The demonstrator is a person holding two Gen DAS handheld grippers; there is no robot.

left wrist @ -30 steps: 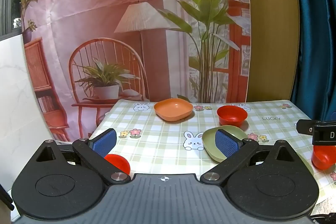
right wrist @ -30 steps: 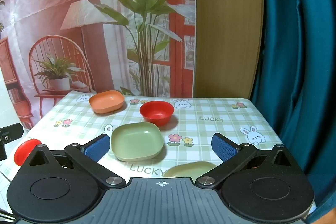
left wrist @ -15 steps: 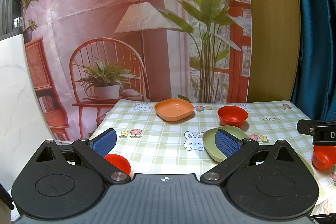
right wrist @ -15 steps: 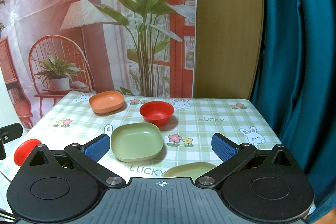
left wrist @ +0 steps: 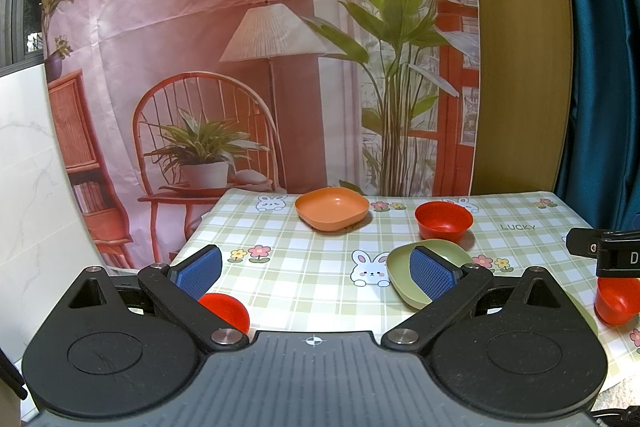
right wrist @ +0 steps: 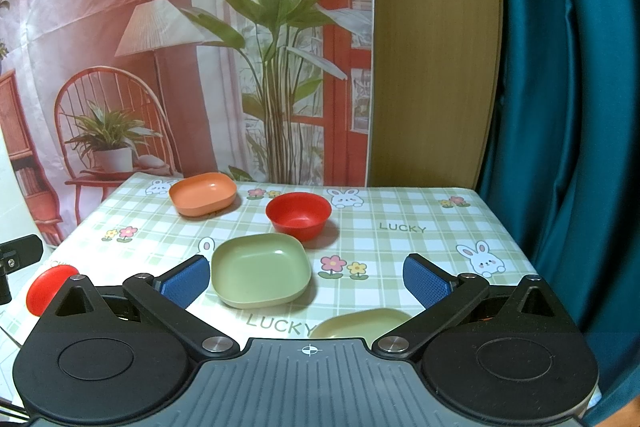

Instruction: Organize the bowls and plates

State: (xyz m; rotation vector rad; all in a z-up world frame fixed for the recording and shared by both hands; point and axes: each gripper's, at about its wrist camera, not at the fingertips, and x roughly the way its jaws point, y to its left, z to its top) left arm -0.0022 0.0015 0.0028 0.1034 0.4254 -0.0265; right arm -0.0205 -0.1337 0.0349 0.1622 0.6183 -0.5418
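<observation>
Checked tablecloth [right wrist: 400, 251] with bunnies and "LUCKY" print covers the table, printed room backdrop [left wrist: 240, 47] behind it, teal curtain [right wrist: 560, 107] on the right. Nothing has shifted versus 1.0 s and 0.5 s ago: same dish layout, same gripper poses.

Left gripper [left wrist: 316, 269]: fingers spread wide, holding nothing, hovering over the near left of the table. Right gripper [right wrist: 306, 279]: also released and empty, over the near edge.

Dishes:
- orange plate [right wrist: 202, 193] far left
- red bowl [right wrist: 299, 215] just right of it, apart
- green plate [right wrist: 261, 269] near-centre, just in front of the red bowl
- pale yellow plate [right wrist: 362, 323] at the near edge, mostly hidden by the right gripper body
- second red bowl [left wrist: 226, 309] near left, partly behind the left finger
- third red bowl [left wrist: 616, 299] at the right edge of the left view, under the right gripper; contact unclear, probably just below it.
</observation>
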